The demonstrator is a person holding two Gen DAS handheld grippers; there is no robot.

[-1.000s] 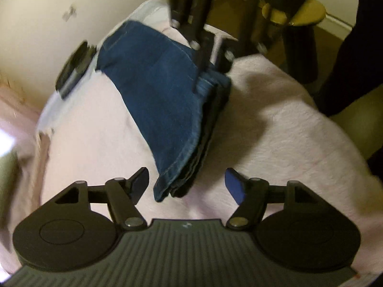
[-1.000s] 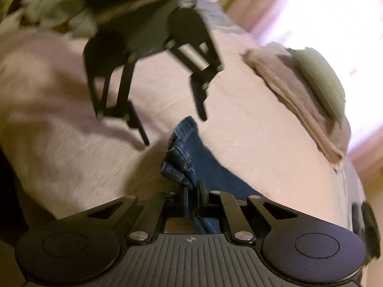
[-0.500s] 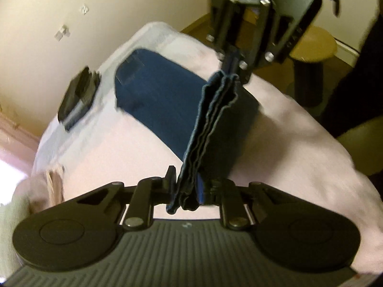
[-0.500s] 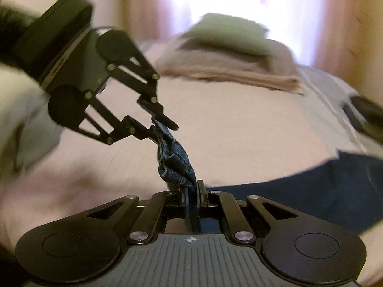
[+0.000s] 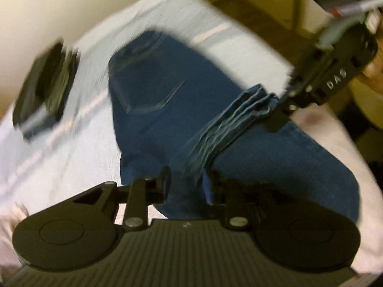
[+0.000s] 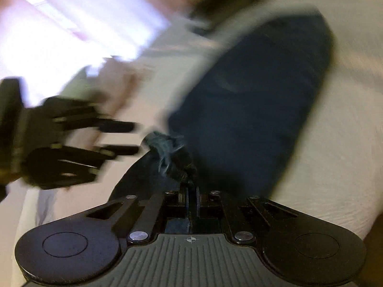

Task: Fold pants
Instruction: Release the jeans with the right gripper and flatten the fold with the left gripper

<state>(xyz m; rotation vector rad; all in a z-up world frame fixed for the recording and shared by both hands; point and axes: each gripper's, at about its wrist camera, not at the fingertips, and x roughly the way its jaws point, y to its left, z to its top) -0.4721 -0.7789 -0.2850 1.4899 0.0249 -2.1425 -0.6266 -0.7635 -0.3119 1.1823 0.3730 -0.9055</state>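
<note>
Dark blue jeans [image 5: 155, 100] lie on the bed with a back pocket facing up. My left gripper [image 5: 185, 183] is shut on the bunched stack of leg hems [image 5: 222, 131], which is raised above the rest of the denim. The right gripper [image 5: 282, 117] pinches the other end of that same edge, and a person's hand [image 5: 369, 71] holds its body. In the blurred right wrist view, my right gripper [image 6: 191, 191] is shut on the crumpled hem [image 6: 167, 148]. The left gripper [image 6: 119, 138] sits just left of it, and the jeans [image 6: 251, 95] stretch away beyond.
A pale sheet and pink blanket [image 5: 59, 155] cover the bed. A black box-like object [image 5: 45, 88] lies on it left of the jeans. A wall stands behind, with floor and dark furniture at the upper right. A bright window [image 6: 71, 28] glares in the right wrist view.
The left gripper went from open to shut on the hems. Both grippers have lifted that edge and carried it over the jeans toward the pocket end. Both views are now motion-blurred.
</note>
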